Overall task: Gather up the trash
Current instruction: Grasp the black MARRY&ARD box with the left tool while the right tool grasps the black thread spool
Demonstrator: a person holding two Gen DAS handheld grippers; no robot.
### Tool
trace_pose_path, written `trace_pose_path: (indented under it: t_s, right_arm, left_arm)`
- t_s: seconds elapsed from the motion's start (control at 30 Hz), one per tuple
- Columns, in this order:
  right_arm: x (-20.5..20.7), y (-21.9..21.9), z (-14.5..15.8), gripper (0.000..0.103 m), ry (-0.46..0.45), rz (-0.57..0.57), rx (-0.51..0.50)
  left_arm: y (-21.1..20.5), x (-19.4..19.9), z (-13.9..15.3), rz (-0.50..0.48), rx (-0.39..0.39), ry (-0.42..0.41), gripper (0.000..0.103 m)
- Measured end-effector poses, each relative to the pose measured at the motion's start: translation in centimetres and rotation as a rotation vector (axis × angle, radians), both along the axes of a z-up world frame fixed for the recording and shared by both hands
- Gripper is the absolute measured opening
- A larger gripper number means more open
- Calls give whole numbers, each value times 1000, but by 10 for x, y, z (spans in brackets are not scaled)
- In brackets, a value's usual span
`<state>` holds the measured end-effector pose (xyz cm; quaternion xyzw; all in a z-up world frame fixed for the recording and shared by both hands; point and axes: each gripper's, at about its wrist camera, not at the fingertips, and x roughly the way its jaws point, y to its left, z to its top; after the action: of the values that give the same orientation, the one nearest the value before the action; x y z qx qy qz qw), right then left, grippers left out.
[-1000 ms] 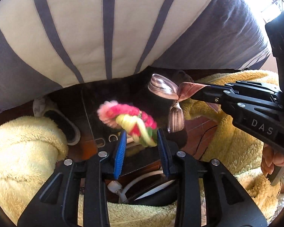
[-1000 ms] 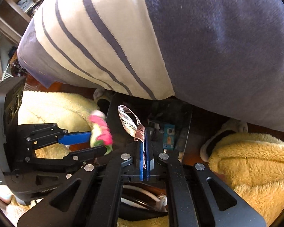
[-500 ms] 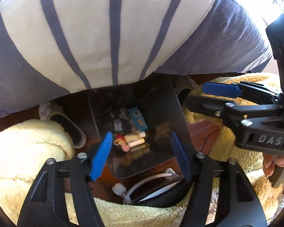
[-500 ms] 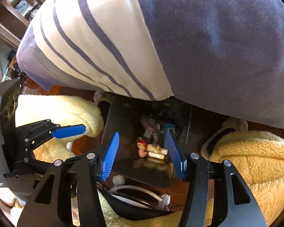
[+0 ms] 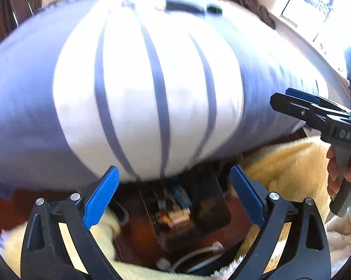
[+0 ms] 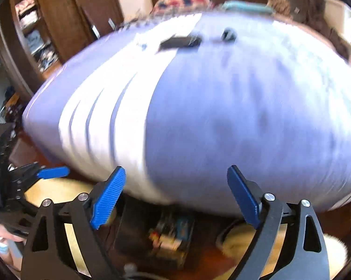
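Bed ahead; bin [image 5: 187,212] below opening empty tools [image 5: 173,196].

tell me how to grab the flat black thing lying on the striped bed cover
Probably from above, pinching the flat black thing across its narrow width near the middle. It lies flat on the striped bed cover, long side across the view, leaving its two long edges free to close on. Blur hides finer detail.
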<state>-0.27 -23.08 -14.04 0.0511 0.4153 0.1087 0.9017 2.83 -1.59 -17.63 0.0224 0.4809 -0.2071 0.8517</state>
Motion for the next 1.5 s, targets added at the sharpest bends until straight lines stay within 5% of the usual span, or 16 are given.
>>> trace_pose_path:
  t_s: [0.23, 0.57, 1.07, 1.17, 1.4, 1.5]
  right_arm:
    - [62, -31, 27, 94, -80, -98, -37]
    - [153, -55, 35, 93, -77, -180, -62]
    - [267, -69, 19, 54, 31, -175, -34]
    - [274, -69, 18, 28, 31, -166, -40]
    - [273, -70, 21, 27, 8, -149, -35]
    - [266, -71, 24, 27, -3, -147, -34]
  left_arm:
    - [-6, 60, 38, 33, 13, -100, 93]
    - [-40, 150, 54, 19, 0, -126, 93]
    - [-108, 233, 54, -27, -14, -122, 93]
    - [-114, 245, 56, -21, -15, -128, 93]
    - [-123, 269, 45, -9, -2, -93, 91]
    - [-123, 271, 42, -8, 5, -82, 75]
